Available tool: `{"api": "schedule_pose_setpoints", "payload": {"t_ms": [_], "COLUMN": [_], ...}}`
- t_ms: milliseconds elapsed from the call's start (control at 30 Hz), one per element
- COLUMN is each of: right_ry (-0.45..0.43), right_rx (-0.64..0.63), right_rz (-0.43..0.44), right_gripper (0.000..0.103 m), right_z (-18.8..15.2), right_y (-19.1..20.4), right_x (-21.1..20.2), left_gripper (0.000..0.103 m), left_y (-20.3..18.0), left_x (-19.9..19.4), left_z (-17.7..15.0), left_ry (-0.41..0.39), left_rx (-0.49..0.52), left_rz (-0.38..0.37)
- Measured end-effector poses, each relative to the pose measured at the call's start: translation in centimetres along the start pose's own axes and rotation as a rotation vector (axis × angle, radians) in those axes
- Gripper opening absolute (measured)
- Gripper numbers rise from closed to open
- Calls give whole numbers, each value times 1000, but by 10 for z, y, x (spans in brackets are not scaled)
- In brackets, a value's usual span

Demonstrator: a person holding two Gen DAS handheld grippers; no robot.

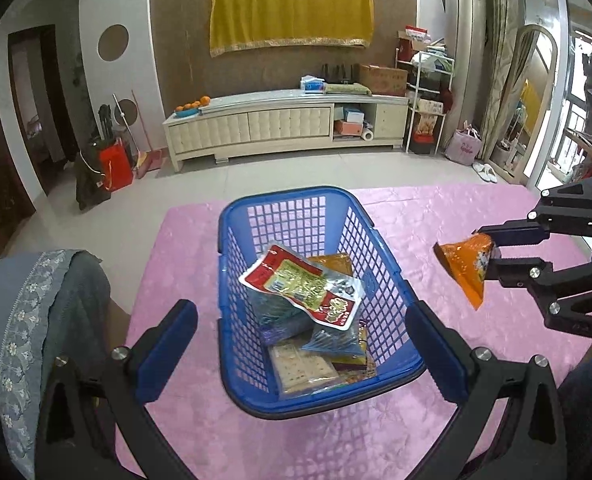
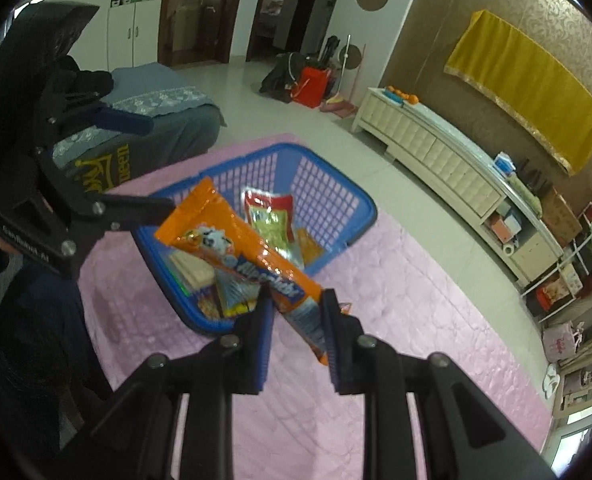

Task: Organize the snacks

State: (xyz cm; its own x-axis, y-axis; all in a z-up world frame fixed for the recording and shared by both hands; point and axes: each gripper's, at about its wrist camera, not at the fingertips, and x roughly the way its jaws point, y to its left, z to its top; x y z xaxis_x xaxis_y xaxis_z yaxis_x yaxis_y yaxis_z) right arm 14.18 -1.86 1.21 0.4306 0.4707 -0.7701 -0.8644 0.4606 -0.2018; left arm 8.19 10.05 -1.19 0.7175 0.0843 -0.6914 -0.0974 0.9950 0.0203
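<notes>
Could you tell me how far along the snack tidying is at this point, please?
Mostly done, it seems: several packets, including the red-edged packet, already lie in the blue basket on the pink cloth. In hand: the right gripper is shut on the orange packet, held in the air outside the basket. The left gripper is open and empty. Left: dropping that packet in. No other loose snacks are visible on the cloth.

Yellow cloth (image 1: 291, 12), TV cabinet (image 1: 288, 126).
</notes>
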Motion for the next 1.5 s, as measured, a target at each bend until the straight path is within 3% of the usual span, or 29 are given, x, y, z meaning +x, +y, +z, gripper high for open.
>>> {"api": "schedule_pose_setpoints", "payload": {"t_ms": [167,600,1000,1333,1400,1433,1500], "right_ry": [-23,33,118,132,133,133,110], "right_rx": [32,70,130,116,101,101,117], "right_rz": [20,87,103,86,74,80,87], "right_gripper": [27,27,28,31,45,66,83], "right_z": [14,42,39,36,36,36,35], "right_y": [5,31,35,40,42,42,39], "right_x": [5,60,106,113,113,112,107], "left_gripper": [103,103,103,103,103,103,103], "left_y": [17,56,65,69,68,67,66], "left_x": [-5,11,29,31,29,28,27], "left_z": [-2,-23,-36,-38,-39,-39,-40], "left_ry": [-14,27,66,77,75,75,74], "left_rx": [-16,-82,-106,-125,-123,-122,-120], "left_rz": [11,39,8,1,3,5,7]}}
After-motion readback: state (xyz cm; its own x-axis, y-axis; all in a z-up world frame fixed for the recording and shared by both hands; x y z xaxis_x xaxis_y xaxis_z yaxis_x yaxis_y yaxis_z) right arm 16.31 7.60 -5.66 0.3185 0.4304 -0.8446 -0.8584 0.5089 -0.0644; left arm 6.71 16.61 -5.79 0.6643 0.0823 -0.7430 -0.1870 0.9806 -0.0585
